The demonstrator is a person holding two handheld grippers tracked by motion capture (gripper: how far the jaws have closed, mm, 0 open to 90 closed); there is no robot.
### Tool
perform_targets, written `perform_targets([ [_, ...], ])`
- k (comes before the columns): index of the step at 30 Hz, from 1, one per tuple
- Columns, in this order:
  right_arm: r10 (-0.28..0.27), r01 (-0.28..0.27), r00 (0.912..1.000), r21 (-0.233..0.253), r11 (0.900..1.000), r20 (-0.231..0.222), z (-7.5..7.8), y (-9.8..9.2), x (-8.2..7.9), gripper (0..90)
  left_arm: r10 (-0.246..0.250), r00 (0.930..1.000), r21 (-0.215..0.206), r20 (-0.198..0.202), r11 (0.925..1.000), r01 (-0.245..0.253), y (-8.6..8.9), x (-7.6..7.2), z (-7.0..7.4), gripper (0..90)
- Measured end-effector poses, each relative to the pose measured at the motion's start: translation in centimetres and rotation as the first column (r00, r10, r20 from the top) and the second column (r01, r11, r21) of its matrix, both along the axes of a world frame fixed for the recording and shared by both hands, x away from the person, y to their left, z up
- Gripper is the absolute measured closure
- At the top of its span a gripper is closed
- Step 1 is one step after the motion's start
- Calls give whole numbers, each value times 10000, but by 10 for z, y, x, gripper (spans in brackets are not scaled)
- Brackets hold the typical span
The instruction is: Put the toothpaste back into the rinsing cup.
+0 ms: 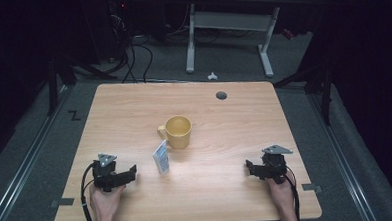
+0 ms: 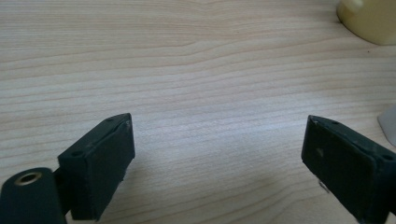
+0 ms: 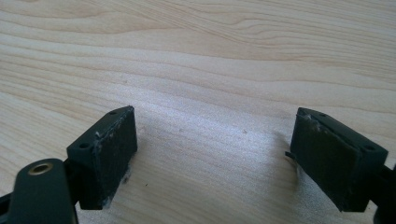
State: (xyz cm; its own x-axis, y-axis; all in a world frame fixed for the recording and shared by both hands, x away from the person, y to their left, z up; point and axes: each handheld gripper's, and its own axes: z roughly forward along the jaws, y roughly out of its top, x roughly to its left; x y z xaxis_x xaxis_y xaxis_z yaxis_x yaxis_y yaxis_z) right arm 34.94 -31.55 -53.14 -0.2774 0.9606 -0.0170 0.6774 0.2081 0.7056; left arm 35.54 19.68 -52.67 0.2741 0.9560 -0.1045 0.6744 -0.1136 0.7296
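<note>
A yellow mug [image 1: 178,132] stands near the middle of the wooden table [image 1: 224,124], its handle to the left. A small white and blue packet [image 1: 161,156] lies just in front of it. My left gripper [image 1: 118,176] rests low at the front left, open, with bare wood between its jaws. In the left gripper view the left gripper [image 2: 217,161] faces the mug [image 2: 371,18] at the top right corner and a pale packet edge [image 2: 388,125] at the right. My right gripper [image 1: 259,168] sits at the front right, open over bare wood [image 3: 215,154].
A grey cable hole [image 1: 221,95] sits near the table's far edge. Beyond the table stand a white desk frame [image 1: 228,34], loose cables on the floor and dark stands at both sides. A small white object [image 1: 212,76] lies on the floor.
</note>
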Motion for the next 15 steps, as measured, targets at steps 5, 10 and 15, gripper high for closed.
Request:
perform_targets([
  [5,-3,3,10000,4,10000,-3,0,0,0,149,-477,9987,183,177,9987,474,-10,-2,7,96],
  [10,0,0,10000,-6,10000,-2,0,0,0,149,-691,9973,130,227,9975,689,-15,-3,8,85],
  [15,2,-2,10000,-4,10000,-1,0,0,0,149,-879,9960,-147,174,9960,881,-19,-5,9,65],
])
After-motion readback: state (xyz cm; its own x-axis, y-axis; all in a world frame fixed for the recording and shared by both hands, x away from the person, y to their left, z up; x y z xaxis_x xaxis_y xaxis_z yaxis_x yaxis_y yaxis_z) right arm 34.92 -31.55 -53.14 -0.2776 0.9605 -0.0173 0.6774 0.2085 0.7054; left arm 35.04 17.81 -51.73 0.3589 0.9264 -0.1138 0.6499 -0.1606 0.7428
